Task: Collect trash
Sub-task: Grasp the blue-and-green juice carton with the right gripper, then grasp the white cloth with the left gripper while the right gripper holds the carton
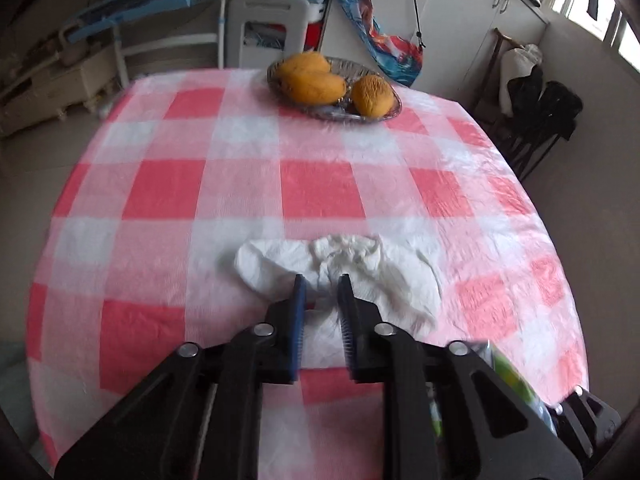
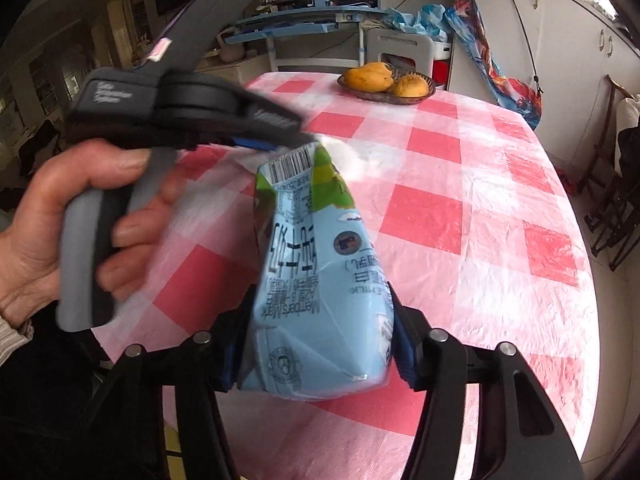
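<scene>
Left view: left gripper (image 1: 322,286) narrowly parted, poised low over crumpled white paper tissue (image 1: 340,270) on pink-checked bench (image 1: 320,184), probably to pinch it; right view: right gripper (image 2: 316,344) clamped around crushed light-blue milk carton (image 2: 316,280), held aloft for carrying off.

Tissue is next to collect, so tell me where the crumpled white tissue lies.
In the left wrist view the crumpled white tissue lies on the checked tablecloth near its near edge, right at the left gripper tips, far from the fruit bowl.
</scene>
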`<state>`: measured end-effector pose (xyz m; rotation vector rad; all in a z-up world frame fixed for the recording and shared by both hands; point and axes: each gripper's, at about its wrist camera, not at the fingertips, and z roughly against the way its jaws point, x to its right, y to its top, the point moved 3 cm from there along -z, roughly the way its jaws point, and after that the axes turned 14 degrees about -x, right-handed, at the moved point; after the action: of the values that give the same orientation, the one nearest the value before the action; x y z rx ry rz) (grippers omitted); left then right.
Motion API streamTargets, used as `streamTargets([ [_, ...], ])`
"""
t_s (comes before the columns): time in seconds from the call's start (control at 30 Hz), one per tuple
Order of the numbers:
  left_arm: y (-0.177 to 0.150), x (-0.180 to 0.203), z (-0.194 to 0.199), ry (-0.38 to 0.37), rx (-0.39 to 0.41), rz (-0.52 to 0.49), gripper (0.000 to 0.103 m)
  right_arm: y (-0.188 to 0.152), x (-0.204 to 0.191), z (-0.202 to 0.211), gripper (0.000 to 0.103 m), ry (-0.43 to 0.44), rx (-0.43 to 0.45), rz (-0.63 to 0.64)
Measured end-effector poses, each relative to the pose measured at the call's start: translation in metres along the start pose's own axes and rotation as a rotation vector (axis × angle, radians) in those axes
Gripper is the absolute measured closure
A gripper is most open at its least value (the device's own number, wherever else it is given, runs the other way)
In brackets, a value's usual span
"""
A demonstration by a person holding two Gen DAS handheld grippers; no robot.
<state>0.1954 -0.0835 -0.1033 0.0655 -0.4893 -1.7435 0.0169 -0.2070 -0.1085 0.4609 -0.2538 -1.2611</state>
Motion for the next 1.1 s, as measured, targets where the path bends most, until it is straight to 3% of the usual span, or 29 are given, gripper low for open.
streamTargets([
  [0.17,-0.017,-0.025,0.026,-0.031,0.055,0.071,0.088,-0.003,0.004,0.003,0.048,-0.004,0.004,-0.017],
  [0.37,-0.017,-0.024,0.028,-0.019,0.055,0.037,0.090,-0.006,0.004,0.004,0.048,0.007,0.012,-0.037],
  [0.4,-0.013,-0.020,0.024,-0.014,0.047,0.028,0.082,-0.006,0.005,0.004,0.048,0.008,0.014,-0.039],
  [0.5,-0.001,-0.004,0.018,0.036,0.053,-0.001,0.042,-0.004,0.006,0.005,0.048,-0.007,0.025,-0.040],
  [0.53,0.002,0.001,0.016,0.055,0.060,-0.009,0.033,-0.004,0.007,0.006,0.048,-0.016,0.029,-0.041],
  [0.67,0.016,0.020,-0.004,0.127,0.027,-0.048,0.029,-0.003,0.018,0.009,0.048,-0.037,0.043,-0.065],
  [0.8,0.017,0.020,-0.013,0.164,0.033,-0.038,0.038,-0.002,0.024,0.007,0.048,-0.022,0.039,-0.085],
  [0.87,0.014,0.019,-0.011,0.177,0.052,-0.046,0.051,0.000,0.023,0.007,0.048,-0.023,0.038,-0.081],
  [0.93,0.012,0.013,-0.007,0.142,0.048,-0.042,0.082,0.001,0.022,0.006,0.048,-0.009,0.040,-0.081],
  [0.97,0.011,0.009,-0.005,0.113,0.036,-0.030,0.087,0.001,0.022,0.006,0.048,-0.004,0.041,-0.080],
  [1.1,-0.009,-0.011,0.014,0.064,0.061,0.021,0.090,0.001,0.021,0.007,0.048,0.052,0.052,-0.096],
])
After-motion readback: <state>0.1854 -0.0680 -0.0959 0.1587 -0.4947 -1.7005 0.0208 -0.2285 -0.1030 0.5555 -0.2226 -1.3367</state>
